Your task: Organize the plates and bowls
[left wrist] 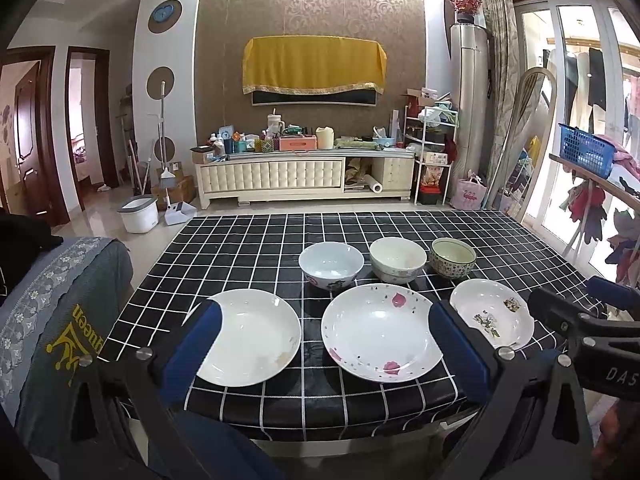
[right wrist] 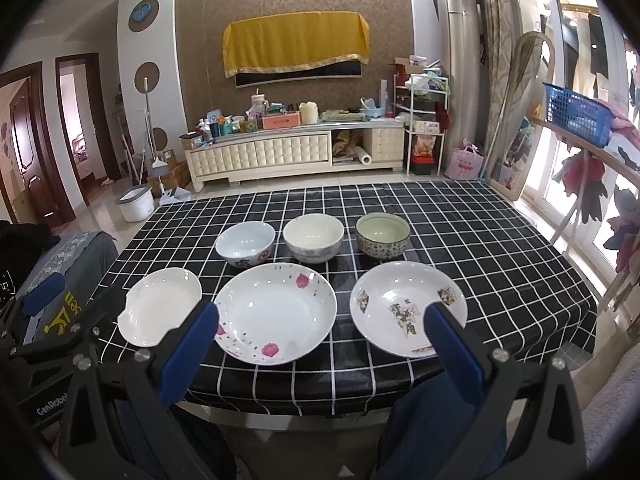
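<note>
On the black checked tablecloth (left wrist: 248, 240) there are 3 plates and 3 bowls, 6 pieces in all, none stacked. Taking the pink-flowered plate (left wrist: 382, 332) as the landmark: the plain white plate (left wrist: 250, 336) lies just left of it, the plate with leaf motifs (left wrist: 492, 318) just right of it. Behind it stand the 3 bowls in a row: the white floral bowl (left wrist: 331, 264) back-left, the cream bowl (left wrist: 398, 259) directly behind, the green patterned bowl (left wrist: 454, 257) back-right. 2 grippers hover before it, the left gripper (left wrist: 324, 320) and right gripper (right wrist: 320, 318), both spread wide and holding nothing
</note>
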Demonstrator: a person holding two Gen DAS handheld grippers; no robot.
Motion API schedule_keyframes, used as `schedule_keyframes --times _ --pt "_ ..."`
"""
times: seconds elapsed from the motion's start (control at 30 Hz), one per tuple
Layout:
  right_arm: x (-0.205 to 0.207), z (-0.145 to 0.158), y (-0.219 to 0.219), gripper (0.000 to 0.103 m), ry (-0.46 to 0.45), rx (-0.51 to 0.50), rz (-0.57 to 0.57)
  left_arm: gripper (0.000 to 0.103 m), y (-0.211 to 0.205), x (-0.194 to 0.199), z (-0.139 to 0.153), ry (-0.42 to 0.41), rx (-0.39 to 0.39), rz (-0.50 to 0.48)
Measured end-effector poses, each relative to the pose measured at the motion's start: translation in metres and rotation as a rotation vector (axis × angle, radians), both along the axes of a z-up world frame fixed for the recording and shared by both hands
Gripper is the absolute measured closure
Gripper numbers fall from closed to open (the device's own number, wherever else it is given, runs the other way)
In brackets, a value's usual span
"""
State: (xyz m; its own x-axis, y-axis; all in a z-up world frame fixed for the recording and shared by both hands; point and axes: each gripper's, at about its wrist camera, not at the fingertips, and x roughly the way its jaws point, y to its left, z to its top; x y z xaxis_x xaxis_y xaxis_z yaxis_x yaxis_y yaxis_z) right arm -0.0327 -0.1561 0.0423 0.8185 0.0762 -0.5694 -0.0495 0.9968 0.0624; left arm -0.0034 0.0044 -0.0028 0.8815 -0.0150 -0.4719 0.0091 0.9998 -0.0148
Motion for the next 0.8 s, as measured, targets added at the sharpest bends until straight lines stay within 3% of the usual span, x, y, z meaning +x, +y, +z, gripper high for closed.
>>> schedule_keyframes --times 0.5,0.8 --pt "0.022 0.019 0.013 0.000 0.003 -0.007 0.029 0.001 0.016 0.017 0.012 0.019 0.000 0.035" --pt "0.073 0.031 0.073 0.000 0.020 -0.074 0.153 0.001 0.073 0.041 0.028 0.041 -0.031 0.122"
